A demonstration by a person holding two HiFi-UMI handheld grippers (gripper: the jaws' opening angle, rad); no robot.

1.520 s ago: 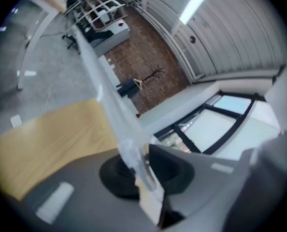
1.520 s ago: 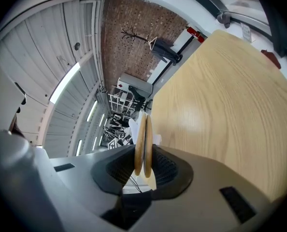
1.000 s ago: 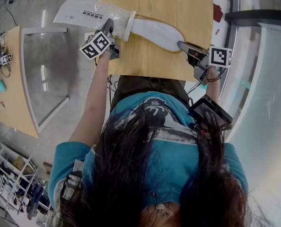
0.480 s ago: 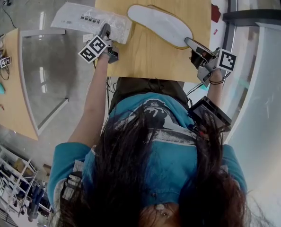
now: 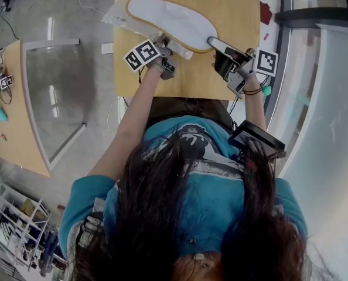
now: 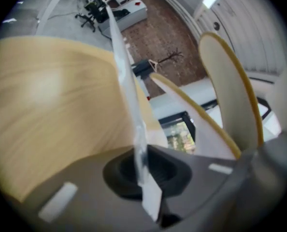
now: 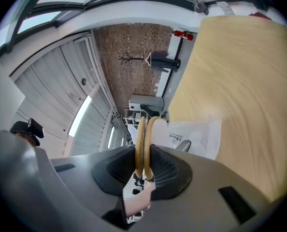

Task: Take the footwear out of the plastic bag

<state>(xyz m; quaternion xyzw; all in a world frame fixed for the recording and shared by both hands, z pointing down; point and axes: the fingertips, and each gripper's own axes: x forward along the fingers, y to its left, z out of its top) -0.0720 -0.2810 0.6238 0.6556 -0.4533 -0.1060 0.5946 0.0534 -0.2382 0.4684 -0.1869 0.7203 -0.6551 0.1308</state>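
Head view: slippers (image 5: 171,22) in right tool (image 5: 212,41)

At the upper middle of the head view, the footwear (image 5: 173,21) is white with a tan-yellow rim, the table (image 5: 238,4) is pale yellow wood grain, and the plastic bag (image 5: 118,16) at upper left is clear-white with small black print. The dark grey left gripper (image 5: 162,41) and right gripper (image 5: 216,42) carry cubes with black-and-white square markers. Lower in the frame, the person's shirt (image 5: 221,186) is teal with a grey-and-black print.
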